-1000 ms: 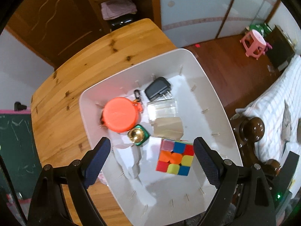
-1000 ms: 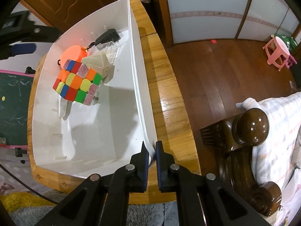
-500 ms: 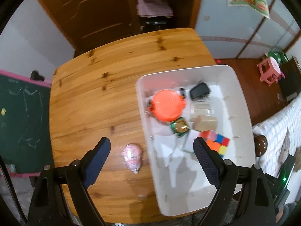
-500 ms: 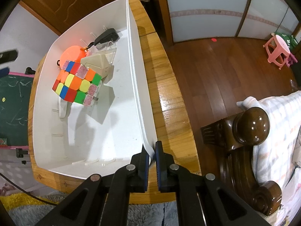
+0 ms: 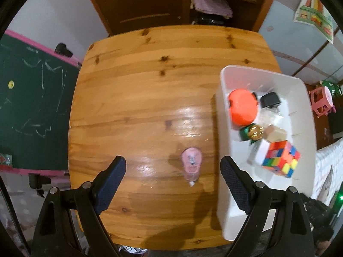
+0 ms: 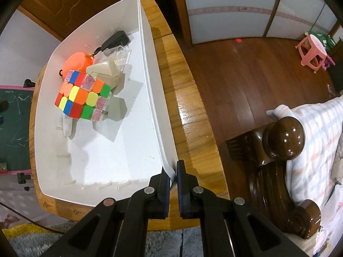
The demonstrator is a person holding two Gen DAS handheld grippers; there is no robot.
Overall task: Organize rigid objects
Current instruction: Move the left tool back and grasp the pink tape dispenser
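Observation:
A small pink bottle-like object lies on the wooden table, just ahead of my open, empty left gripper. A white bin at the right holds a colourful puzzle cube, an orange round lid, a black charger, a beige block and a gold-and-green item. My right gripper is shut on the bin's near corner rim. The right wrist view shows the cube inside the bin.
A green chalkboard stands left of the table. A dark wooden bedpost and bed sit right of the table, with wooden floor and a pink stool beyond. A grey rug lies below the table's edge.
My left gripper has swung left from above the bin to over the bare table, bringing the pink object between its fingers' line. The right gripper stays clamped on the bin corner.

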